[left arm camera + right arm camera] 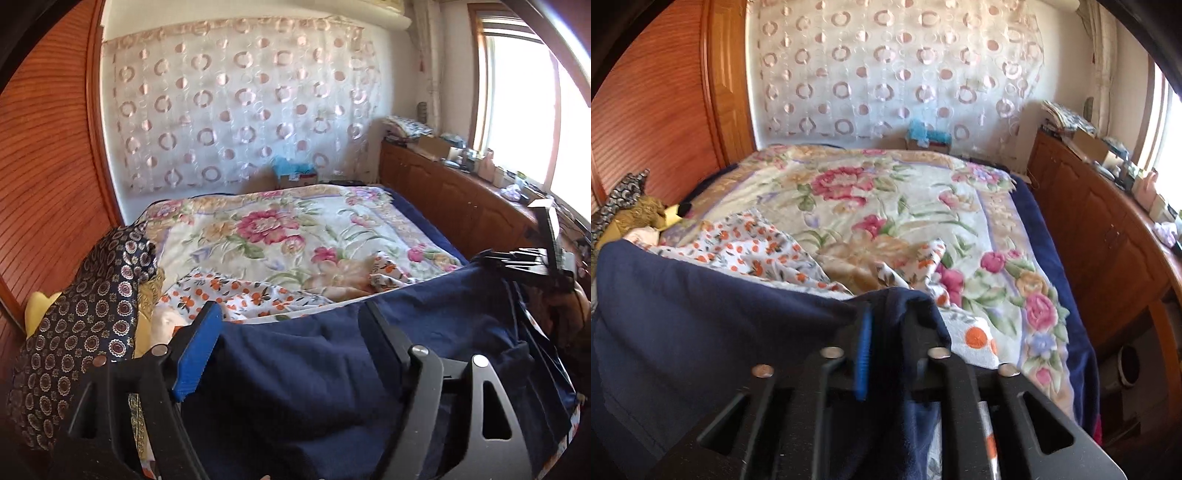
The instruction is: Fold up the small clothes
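A navy garment (295, 387) lies spread across the near end of the bed, its far edge raised. My left gripper (290, 310) stands open over it, the blue pad (199, 354) and the black finger (384, 332) wide apart and pressing nothing. In the right wrist view a fold of the navy garment (701, 314) fills the narrow gap of my right gripper (888, 317) and drapes over its right finger (919, 314). The pads stand slightly apart and do not pinch the fold. That right gripper (550, 254) also shows at the garment's right corner in the left wrist view.
A white garment with orange flowers (240, 295) (750, 247) lies crumpled behind the navy one on the floral blanket (295, 229) (886, 192). A pile of clothes with a dark patterned cloth (92, 314) sits at left. A wooden cabinet (1089, 221) runs along the right.
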`<control>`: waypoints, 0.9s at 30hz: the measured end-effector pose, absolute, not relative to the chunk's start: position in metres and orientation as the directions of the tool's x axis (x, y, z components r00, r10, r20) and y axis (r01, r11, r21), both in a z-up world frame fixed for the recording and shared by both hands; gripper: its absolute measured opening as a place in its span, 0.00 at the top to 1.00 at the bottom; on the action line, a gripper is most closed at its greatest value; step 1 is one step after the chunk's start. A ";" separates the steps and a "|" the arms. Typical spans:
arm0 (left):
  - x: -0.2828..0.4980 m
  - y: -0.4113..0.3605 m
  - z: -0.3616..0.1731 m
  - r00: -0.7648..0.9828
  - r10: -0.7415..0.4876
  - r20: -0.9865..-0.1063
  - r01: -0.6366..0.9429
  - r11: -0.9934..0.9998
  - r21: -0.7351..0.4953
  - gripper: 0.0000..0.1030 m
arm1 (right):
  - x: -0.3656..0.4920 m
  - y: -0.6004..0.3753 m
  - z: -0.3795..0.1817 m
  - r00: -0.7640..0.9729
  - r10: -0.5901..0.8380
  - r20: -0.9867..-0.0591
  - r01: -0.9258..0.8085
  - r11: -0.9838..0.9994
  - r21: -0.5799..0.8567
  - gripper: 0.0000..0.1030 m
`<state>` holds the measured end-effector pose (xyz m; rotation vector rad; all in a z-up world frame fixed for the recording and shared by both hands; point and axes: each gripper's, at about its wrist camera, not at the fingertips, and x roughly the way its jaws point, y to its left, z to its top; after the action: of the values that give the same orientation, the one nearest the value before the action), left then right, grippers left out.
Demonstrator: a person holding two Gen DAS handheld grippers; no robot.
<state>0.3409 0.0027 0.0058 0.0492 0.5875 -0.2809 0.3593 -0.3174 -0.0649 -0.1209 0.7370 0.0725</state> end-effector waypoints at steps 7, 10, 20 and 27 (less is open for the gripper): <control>0.295 -0.011 -0.011 0.718 -0.340 -0.607 0.370 0.926 -0.081 0.25 | 0.313 -0.331 -0.052 0.753 0.006 -0.657 -0.095 0.990 -0.100 0.48; 0.277 -0.019 -0.032 0.654 -0.369 -0.660 0.396 0.911 -0.116 0.26 | 0.276 -0.332 -0.050 0.743 0.109 -0.660 -0.158 0.987 -0.014 0.48; 0.254 -0.035 -0.068 0.566 -0.384 -0.730 0.401 0.901 -0.163 0.34 | 0.218 -0.306 -0.083 0.626 0.256 -0.737 -0.250 0.961 0.122 0.48; 0.250 -0.040 -0.085 0.530 -0.371 -0.763 0.392 0.905 -0.167 0.39 | 0.229 -0.309 -0.090 0.605 0.277 -0.746 -0.247 0.957 0.155 0.48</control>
<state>0.2504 -0.0401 -0.0846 0.0255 0.9040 -0.4551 0.2286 -0.3094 -0.0901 0.0372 0.8692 0.3029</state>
